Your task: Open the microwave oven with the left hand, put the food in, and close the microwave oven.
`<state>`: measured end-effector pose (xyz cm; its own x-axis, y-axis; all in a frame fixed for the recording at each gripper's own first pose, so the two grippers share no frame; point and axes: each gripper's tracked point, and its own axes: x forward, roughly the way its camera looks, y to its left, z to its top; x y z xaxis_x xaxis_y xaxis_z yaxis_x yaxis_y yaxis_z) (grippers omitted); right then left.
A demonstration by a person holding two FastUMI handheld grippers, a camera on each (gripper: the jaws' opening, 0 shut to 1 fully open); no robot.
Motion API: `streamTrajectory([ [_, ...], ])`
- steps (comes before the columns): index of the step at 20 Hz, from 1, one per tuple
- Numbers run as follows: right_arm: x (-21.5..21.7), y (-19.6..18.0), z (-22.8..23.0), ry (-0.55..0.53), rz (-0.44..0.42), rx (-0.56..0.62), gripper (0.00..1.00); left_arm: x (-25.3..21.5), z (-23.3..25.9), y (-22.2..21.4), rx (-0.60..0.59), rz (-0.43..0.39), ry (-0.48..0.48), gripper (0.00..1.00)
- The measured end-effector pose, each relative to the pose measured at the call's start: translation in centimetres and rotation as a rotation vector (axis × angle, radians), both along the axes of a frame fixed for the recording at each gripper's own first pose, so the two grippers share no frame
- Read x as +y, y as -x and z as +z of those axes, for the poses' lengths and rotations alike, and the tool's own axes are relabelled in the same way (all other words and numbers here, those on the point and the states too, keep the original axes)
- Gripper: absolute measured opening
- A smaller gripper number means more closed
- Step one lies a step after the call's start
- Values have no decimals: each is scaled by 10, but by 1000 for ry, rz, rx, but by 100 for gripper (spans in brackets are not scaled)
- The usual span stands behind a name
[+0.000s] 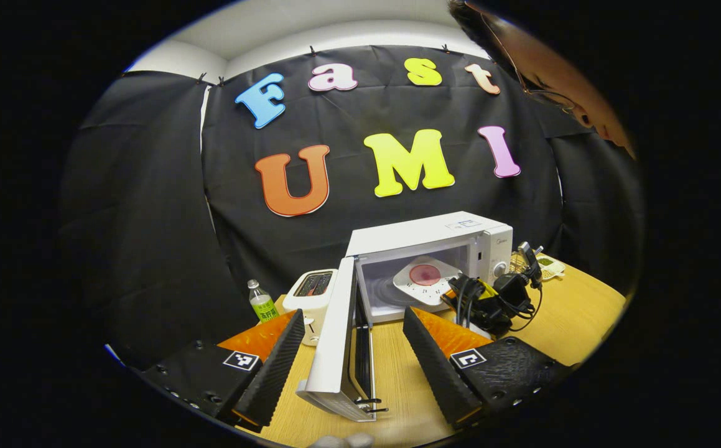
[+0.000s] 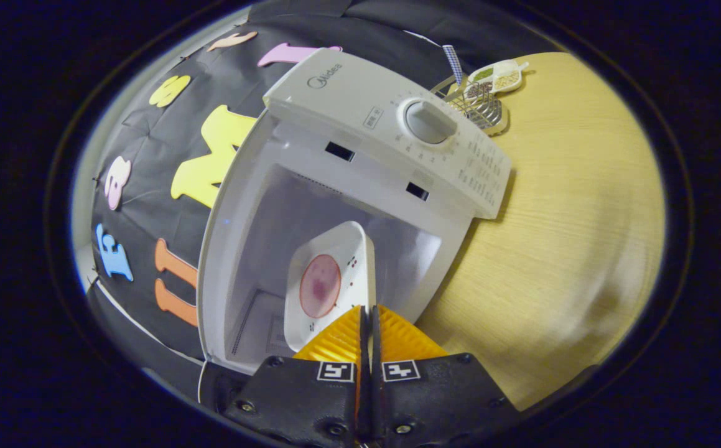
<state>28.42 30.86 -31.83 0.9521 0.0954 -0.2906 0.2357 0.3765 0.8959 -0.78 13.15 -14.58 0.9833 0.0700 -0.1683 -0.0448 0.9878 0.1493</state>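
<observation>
Right hand-held gripper, fingers pinched on the plate, carries it into the microwave; left hand-held gripper gapes empty astride the door, lower centre.

the boxy white microwave oven stood on the wooden counter, door swung wide; a white square plate of reddish food sat tilted inside its cavity.
</observation>
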Motion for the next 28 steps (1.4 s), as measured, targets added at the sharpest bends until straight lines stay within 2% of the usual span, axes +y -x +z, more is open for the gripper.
streamTrajectory([
  [1, 3, -8, -1, 6, -5, -2, 3, 1, -1, -2, 5, 1, -1, 96],
  [3, 11, -20, -6, 11, -10, -3, 4, 2, -3, -6, 6, 1, 5, 96],
  [5, 15, -31, -11, 40, -21, 1, 4, 4, -6, -10, 13, 3, 2, 96],
  [6, 15, -35, -15, 48, -23, 9, 0, 4, -7, -12, 18, 4, -3, 96],
  [8, 14, -42, -21, 15, -48, 20, 4, 5, -12, -14, 26, 4, -4, 96],
  [9, 18, -52, -25, 5, -49, 23, 0, 8, -16, -15, 39, 10, 0, 96],
  [10, 17, -59, -24, 12, -51, 3, 5, 9, -17, -14, 42, 17, 4, 96],
  [11, 15, -59, -22, 53, -51, -7, 7, 12, -15, -13, 38, 22, 5, 96],
  [12, 10, -58, -16, 101, -44, -24, 4, 13, -15, -14, 38, 26, 5, 96],
  [13, 6, -56, -9, 143, -49, -37, 13, 14, -15, -14, 40, 22, 4, 96],
  [14, 0, -47, 0, 166, -47, -55, 19, 13, -14, -14, 40, 21, 1, 96],
  [15, 0, -44, 4, 190, -37, -62, 19, 14, -10, -14, 31, 21, -4, 96],
  [16, -6, -37, 12, 238, -34, -82, 46, 13, -6, -14, 23, 16, -5, 96],
  [17, -15, -21, 25, 331, -33, -101, 57, 13, -3, -14, 15, 11, -6, 95],
  [18, -24, -12, 37, 439, -23, -123, 82, 12, 1, -15, 10, 8, -8, 96],
  [19, -30, -5, 52, 550, 1, -161, 86, 11, 4, -16, 2, 1, -6, 95],
  [20, -39, -1, 62, 657, 29, -170, 81, 12, 9, -17, 1, 1, -6, 96],
  [21, -44, 7, 73, 727, 70, -178, 84, 15, 12, -19, 4, 10, -10, 95],
  [22, -52, 19, 87, 768, 103, -194, 100, 15, 16, -20, 2, 8, -8, 96],
  [23, -65, 30, 101, 785, 118, -204, 100, 14, 23, -21, -12, 7, -7, 96],
  [24, -78, 38, 118, 790, 134, -206, 92, 13, 31, -22, -24, 2, -3, 96],
  [25, -91, 48, 133, 820, 138, -223, 100, 11, 34, -24, -29, -2, 3, 95],
  [26, -106, 58, 146, 877, 141, -217, 100, 7, 36, -26, -31, -18, 17, 95],
  [27, -121, 69, 157, 927, 153, -213, 90, 3, 39, -28, -32, -29, 31, 93],
  [28, -128, 81, 164, 951, 177, -219, 91, 2, 41, -29, -33, -41, 40, 91],
])
